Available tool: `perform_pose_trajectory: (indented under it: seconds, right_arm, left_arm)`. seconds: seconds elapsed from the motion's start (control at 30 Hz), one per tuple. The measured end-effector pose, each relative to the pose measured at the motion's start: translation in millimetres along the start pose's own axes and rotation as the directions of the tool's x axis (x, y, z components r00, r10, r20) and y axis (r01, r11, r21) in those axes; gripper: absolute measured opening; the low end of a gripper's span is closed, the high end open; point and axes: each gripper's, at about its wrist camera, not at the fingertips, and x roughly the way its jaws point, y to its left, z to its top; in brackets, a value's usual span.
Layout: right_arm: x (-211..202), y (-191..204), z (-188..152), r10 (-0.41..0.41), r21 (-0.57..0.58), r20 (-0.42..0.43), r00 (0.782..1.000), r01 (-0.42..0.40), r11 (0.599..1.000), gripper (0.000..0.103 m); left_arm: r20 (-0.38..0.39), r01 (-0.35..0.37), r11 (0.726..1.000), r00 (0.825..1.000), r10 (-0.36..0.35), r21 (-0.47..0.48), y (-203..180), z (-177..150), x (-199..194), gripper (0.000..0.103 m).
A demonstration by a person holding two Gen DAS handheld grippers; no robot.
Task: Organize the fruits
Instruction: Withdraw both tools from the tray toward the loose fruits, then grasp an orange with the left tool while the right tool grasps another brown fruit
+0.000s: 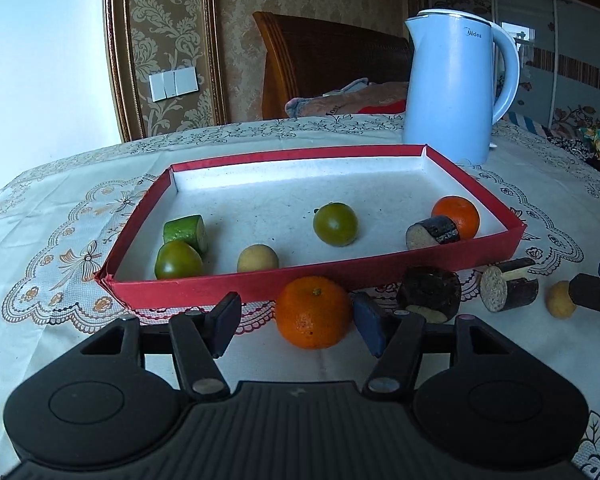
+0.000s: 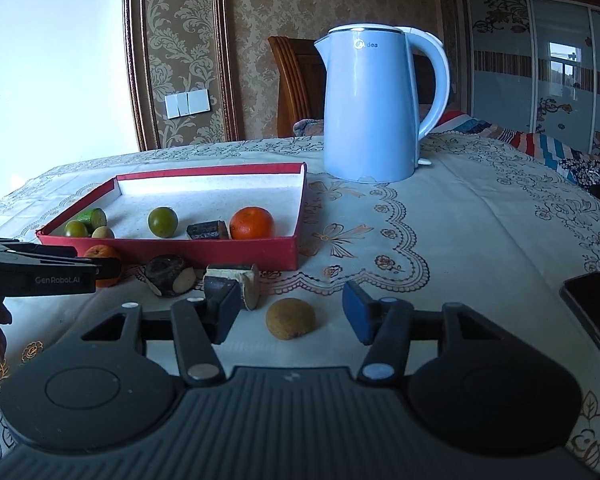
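The left gripper (image 1: pixel 296 322) hangs low over the tablecloth (image 1: pixel 60 216) with its jaws apart. An orange (image 1: pixel 313 313) sits on the cloth between its fingers; the right pad is just beside the fruit, the left pad stands clear of it, so nothing is clamped. Straight ahead of this gripper, just past the orange, lies a red tray (image 1: pixel 204 290). Inside the tray are two green fruits (image 1: pixel 335 224), a cut green piece (image 1: pixel 186 234), a small tan fruit (image 1: pixel 257 258), a second orange (image 1: pixel 456 216) and a dark-skinned cut piece (image 1: pixel 432 232) touching it. To the right of the left gripper, outside the tray, rest two more dark cut pieces (image 1: pixel 430 294).

The right gripper (image 2: pixel 290 316) also has its jaws apart, with a brown round fruit (image 2: pixel 291 318) lying on the cloth between the fingers, touched by neither pad. Just beyond its left finger stands a dark cut piece (image 2: pixel 236 286). Further ahead, slightly to the right, a light blue kettle (image 2: pixel 370 108) stands upright. At its far right lies a dark phone (image 2: pixel 596 304).
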Motion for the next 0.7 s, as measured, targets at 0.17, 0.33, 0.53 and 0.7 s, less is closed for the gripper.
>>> perform_pose_trajectory:
  seconds: [0.17, 0.33, 0.53, 0.7]
  right_arm:
    - [2.5, 6.6, -0.1, 0.012, -0.034, -0.026, 1.000, -0.013, 0.999, 0.047]
    - [9.6, 9.3, -0.4, -0.010, -0.069, -0.065, 0.998, 0.005, 0.998, 0.047]
    - [24.3, 9.6, -0.5, -0.005, -0.090, -0.125, 0.992, -0.006, 0.996, 0.034]
    - [31.9, 8.8, -0.7, 0.004, -0.092, -0.144, 0.990, -0.017, 0.996, 0.029]
  left_arm:
    - [-0.025, 0.010, 1.000, 1.000, -0.010, -0.008, 0.1, -0.1, 6.4, 0.047]
    - [-0.022, 0.021, 1.000, 1.000, -0.022, -0.017, 0.0, -1.2, 5.6, 0.042]
    - [-0.006, 0.036, 0.998, 0.999, -0.037, -0.046, 4.4, -1.8, -0.1, 0.041]
    - [0.023, 0.035, 0.998, 0.999, -0.034, -0.046, 4.3, -4.0, -11.6, 0.041]
